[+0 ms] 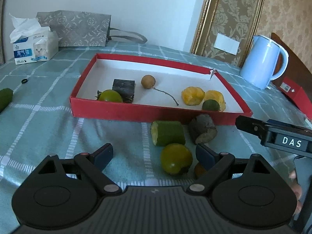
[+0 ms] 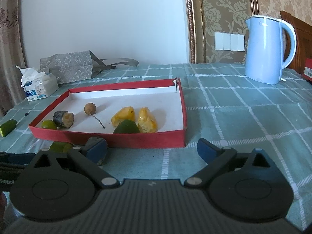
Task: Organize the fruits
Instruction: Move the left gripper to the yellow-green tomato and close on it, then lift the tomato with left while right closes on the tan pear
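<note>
Six fruit pieces lie in the red tray [image 1: 156, 115] mid-counter; a green tomato [image 1: 176, 158] and three more wait before its near wall. Left claw [image 1: 154, 156] and right claw [image 2: 152, 150] gape wide, empty.

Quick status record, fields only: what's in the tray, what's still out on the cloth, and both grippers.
tray: red box lid on the checked cloth, torn far corner
in tray: green tomato, dark cut chunk, brown longan with stem, two orange pieces, small green fruit
outside, near front wall: green cut piece, grey-brown chunk, green tomato in front of the left gripper
outside, far left: green piece
left gripper: open, nothing held
right gripper: open, nothing held
</note>
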`<state>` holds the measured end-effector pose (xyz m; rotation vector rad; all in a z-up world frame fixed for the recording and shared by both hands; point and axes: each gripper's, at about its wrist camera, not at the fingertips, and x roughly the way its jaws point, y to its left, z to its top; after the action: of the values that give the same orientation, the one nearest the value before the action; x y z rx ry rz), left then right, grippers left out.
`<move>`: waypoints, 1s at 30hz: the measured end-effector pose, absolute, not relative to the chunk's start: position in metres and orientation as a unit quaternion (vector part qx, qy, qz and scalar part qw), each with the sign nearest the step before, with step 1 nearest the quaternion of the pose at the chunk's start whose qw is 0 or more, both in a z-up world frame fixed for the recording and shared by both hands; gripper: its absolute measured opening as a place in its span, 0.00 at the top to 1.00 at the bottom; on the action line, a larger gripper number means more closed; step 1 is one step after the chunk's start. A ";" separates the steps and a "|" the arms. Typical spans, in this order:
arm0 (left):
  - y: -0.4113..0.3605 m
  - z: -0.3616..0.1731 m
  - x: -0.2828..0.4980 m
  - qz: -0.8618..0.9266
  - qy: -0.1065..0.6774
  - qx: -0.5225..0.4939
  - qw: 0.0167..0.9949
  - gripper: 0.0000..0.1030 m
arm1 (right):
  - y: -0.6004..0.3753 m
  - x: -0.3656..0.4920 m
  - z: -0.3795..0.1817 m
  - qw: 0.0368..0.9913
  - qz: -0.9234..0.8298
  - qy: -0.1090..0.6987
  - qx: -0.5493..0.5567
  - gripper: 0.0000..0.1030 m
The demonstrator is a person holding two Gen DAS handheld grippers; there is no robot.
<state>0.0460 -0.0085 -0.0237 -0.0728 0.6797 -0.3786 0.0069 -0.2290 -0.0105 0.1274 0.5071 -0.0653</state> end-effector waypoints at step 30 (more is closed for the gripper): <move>-0.024 -0.022 0.020 -0.220 0.307 0.020 0.926 0.68 | -0.231 0.004 -0.010 0.967 -0.037 0.246 0.063 0.00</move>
<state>0.0198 -0.0238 -0.0219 0.0419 0.6292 -0.4506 0.0043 -0.2313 -0.0097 0.1271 0.4969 -0.0744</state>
